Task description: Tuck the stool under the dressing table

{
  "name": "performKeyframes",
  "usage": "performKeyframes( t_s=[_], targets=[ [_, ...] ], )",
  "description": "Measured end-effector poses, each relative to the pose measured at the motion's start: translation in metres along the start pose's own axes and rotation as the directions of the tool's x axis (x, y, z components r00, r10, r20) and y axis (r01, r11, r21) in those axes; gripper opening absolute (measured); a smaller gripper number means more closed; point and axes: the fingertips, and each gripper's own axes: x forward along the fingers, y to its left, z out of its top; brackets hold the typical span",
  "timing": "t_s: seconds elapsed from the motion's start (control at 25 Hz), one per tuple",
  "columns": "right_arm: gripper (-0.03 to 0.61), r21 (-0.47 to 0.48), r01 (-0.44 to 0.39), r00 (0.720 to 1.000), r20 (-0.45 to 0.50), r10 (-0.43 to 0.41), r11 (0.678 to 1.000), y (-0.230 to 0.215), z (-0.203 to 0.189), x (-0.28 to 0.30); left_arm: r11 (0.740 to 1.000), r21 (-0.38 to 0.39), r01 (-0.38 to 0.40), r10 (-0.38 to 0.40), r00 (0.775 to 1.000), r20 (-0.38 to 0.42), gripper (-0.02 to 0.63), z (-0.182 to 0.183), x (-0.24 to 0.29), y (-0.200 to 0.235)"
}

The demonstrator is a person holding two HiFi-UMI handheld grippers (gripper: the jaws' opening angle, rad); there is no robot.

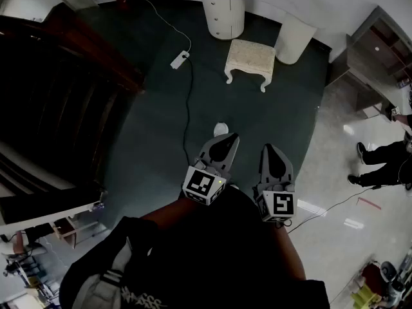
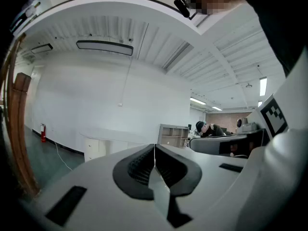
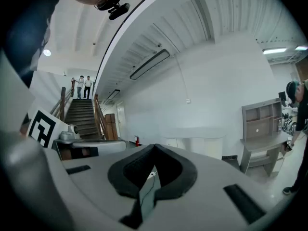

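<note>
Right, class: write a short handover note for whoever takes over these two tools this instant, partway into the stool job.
Left tool: shut, empty, held out ahead of the body.
Right tool: shut, empty, just beside the left one.
Stool: stands on the dark carpet in front of the dressing table, not under it, and well apart from both tools.
Done: nothing on the stool yet.
Left: approach, take hold of the stool and probably push it in under the table.

the carpet [image 1: 277,114] lies open up to the stool [image 1: 250,58]. a cable [image 1: 188,108] with a power strip [image 1: 179,60] trails along its left side. beyond that stands the staircase [image 1: 58,95].
</note>
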Motion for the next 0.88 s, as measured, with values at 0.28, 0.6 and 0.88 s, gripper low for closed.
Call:
performKeyframes(
  t_s=[0.28,0.6,0.88],
  targets=[
    [0.036,-0.053,-0.005,1.0,-0.007,0.005,0.999,-0.032,0.014,0.116,0.999,-0.031,0.043,-0.042,0.999,0.025,0.017,0.013,0.098,0.083],
    [0.038,-0.036,0.024,1.0,-0.015,-0.025,0.999,-0.066,0.054,0.249,0.992,-0.106,0.075,-0.074,0.997,0.011,0.017,0.032,0.18,0.184],
    [0.038,-0.001,0.043,0.999,-0.033,-0.043,0.999,-0.089,0.075,0.34,0.992,-0.12,0.039,-0.039,0.999,-0.004,0.017,0.049,0.224,0.261]
  ],
)
